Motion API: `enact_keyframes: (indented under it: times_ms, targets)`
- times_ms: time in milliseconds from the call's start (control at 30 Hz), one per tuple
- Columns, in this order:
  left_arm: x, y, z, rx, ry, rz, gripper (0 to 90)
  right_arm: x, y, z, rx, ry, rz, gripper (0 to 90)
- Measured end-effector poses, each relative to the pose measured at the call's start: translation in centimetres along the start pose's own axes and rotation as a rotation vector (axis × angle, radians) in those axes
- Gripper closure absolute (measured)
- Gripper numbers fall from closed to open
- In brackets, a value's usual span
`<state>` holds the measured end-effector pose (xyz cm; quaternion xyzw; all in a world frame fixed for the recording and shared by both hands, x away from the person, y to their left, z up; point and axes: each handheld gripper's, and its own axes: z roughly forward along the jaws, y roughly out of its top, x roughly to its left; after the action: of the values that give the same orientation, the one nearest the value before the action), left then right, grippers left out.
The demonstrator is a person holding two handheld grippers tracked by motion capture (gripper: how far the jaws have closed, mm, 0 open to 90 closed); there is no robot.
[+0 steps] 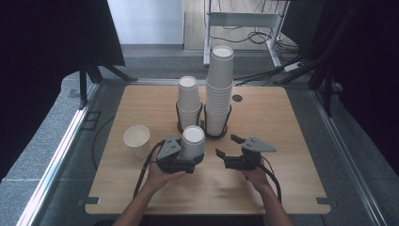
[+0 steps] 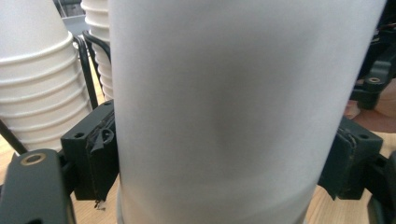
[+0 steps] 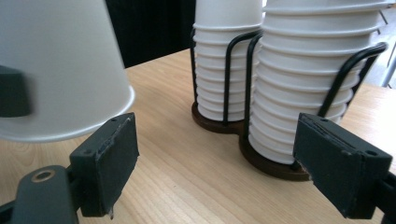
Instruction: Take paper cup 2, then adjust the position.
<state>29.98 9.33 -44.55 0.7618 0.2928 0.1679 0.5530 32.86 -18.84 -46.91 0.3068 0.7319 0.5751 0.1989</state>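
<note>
Counter (image 1: 282, 141): light wood top; it carries all the rest.
Rack (image 1: 203, 128): black wire holder on a dark double base, near the middle of the counter; the landmark for the places below.
Tall stack (image 1: 219, 89): white paper cups nested upside down in the rack's right ring, the higher of the two piles.
Short stack (image 1: 188, 101): same cups in the rack's left ring, touching the tall stack's side.
Held cup (image 1: 193, 142): upside down, bottom up, just in front of the rack on the person's side, lifted off the counter as the right gripper view shows its rim clear of the wood.
Loose cup (image 1: 137, 140): mouth up, standing on the counter well left of the rack and left of the held cup.
Left claw (image 1: 186, 162): closed on the held cup, pads pressing its wall from both sides, seen plainly in the left gripper view (image 2: 224, 172).
Right claw (image 1: 229, 147): in front of the rack and to its right, jaws spread wide with nothing between them, pointing toward the held cup and close beside it without touching.
</note>
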Motion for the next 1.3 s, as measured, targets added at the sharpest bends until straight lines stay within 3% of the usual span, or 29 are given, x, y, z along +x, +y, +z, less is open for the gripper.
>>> enact_keyframes:
  times_ms: [167, 300, 467, 800, 1000, 1167, 1300]
  targets:
    - [-0.4, -0.4, 0.6, 0.023, 0.010, 0.029, 14.7, 0.4, -0.1, 0.1, -0.001, 0.009, -0.005, 14.0]
    - [-0.4, -0.5, 0.8, 0.032, 0.015, 0.029, 14.6, 0.6, 0.1, -0.3, -0.013, 0.009, -0.019, 14.0]
    - [-0.4, -0.6, 0.9, 0.044, 0.029, 0.036, 14.7, 0.6, 0.6, -1.0, -0.045, 0.013, -0.006, 14.0]
    - [-0.2, -1.1, 2.0, 0.127, 0.082, 0.048, 14.7, 1.0, 1.1, -1.4, -0.067, 0.070, 0.032, 14.8]
    - [-0.3, -1.5, 2.8, 0.160, 0.074, 0.053, 14.6, 1.8, 1.5, -1.0, -0.075, 0.113, 0.041, 13.4]
    - [-0.8, -1.7, 3.3, 0.183, 0.069, 0.072, 14.6, 2.2, 1.4, -0.5, -0.077, 0.145, 0.079, 11.9]
    - [-1.2, -2.0, 3.7, 0.192, 0.061, 0.086, 14.6, 2.5, 1.4, -0.2, -0.082, 0.149, 0.081, 11.3]
